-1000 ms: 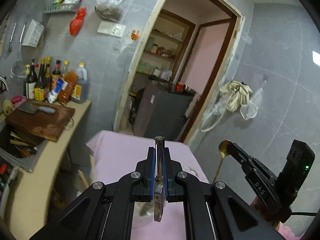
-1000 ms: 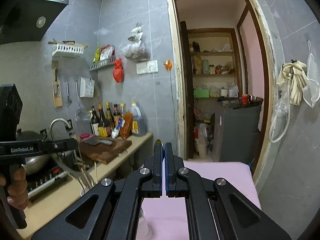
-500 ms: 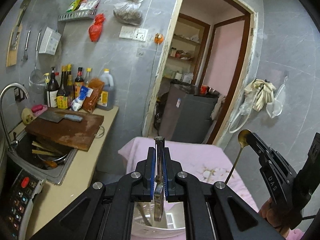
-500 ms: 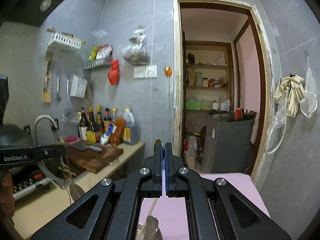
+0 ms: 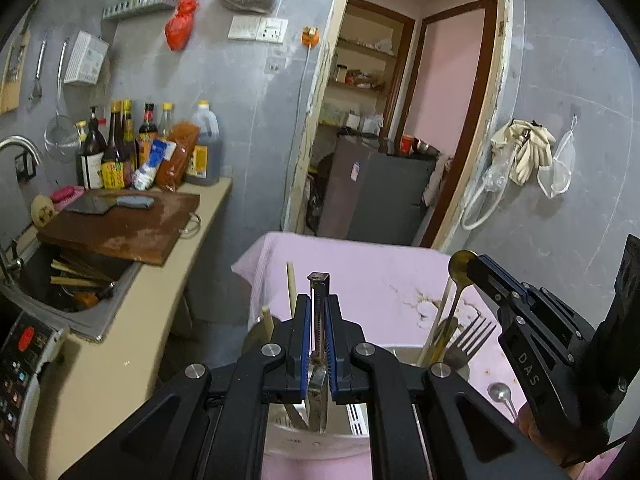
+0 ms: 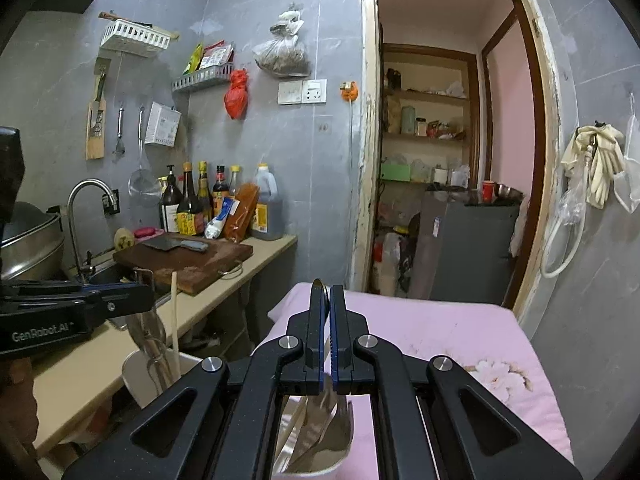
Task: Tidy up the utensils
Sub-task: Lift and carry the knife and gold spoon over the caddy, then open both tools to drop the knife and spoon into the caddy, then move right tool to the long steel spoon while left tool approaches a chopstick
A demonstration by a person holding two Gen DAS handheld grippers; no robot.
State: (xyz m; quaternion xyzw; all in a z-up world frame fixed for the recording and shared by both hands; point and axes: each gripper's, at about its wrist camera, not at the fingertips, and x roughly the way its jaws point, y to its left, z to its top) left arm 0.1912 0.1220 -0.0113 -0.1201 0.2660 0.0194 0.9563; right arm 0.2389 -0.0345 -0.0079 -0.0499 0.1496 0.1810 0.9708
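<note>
Both claws lowered; fork (image 5: 468, 340) visible left view only.

To my left a wooden cutting board (image 6: 182, 260) lies on the counter with a cleaver (image 6: 176, 245) on top, and sauce bottles (image 6: 200, 200) stand against the grey wall behind it. A red bag (image 6: 236, 94) hangs beside the wall sockets (image 6: 302, 91). Pale gloves (image 6: 598, 160) hang right of the doorway.

A pink tablecloth (image 5: 360, 268) bears a white flower print (image 6: 498, 374); the walls (image 6: 280, 140) are grey.
</note>
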